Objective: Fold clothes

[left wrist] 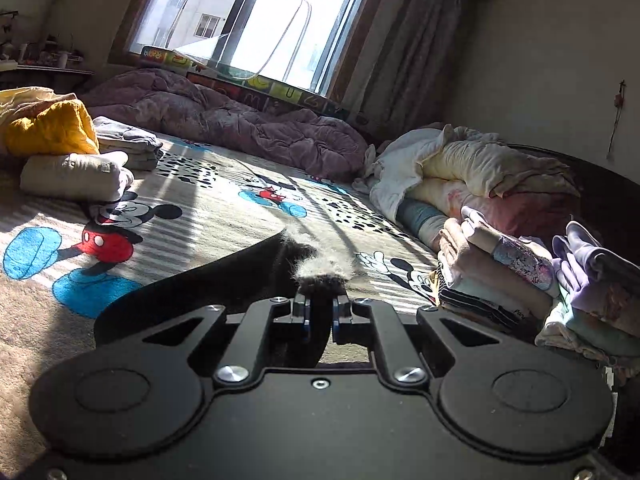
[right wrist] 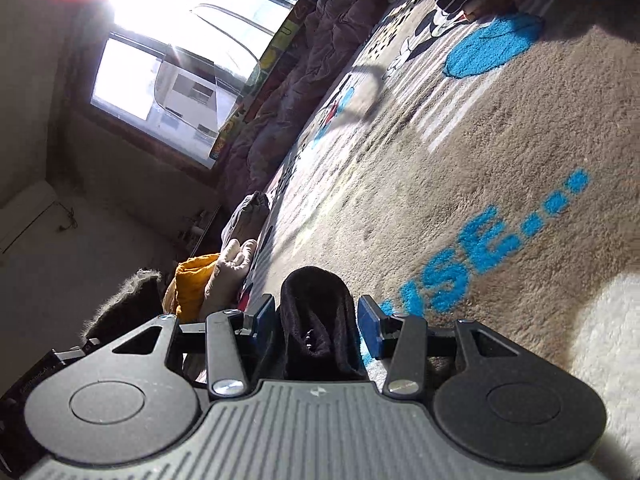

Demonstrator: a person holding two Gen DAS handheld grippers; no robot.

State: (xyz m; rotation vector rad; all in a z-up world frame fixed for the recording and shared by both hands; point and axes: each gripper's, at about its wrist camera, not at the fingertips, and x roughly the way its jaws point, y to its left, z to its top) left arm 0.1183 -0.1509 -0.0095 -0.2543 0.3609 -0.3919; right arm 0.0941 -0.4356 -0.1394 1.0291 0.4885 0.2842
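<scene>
Black garment (left wrist: pixel 224 280) over bedcover (right wrist: pixel 500 184) lettered, apparently, "USE....".

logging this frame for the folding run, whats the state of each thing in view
left gripper: shut on black garment
right gripper: open, fingers apart around a fold of the black garment
black garment: unfolded, lifted at one fuzzy edge
cream garment: folded, lying on the blanket
grey garment: folded
stack of clothes: folded, piled
curtain: drawn aside
</scene>
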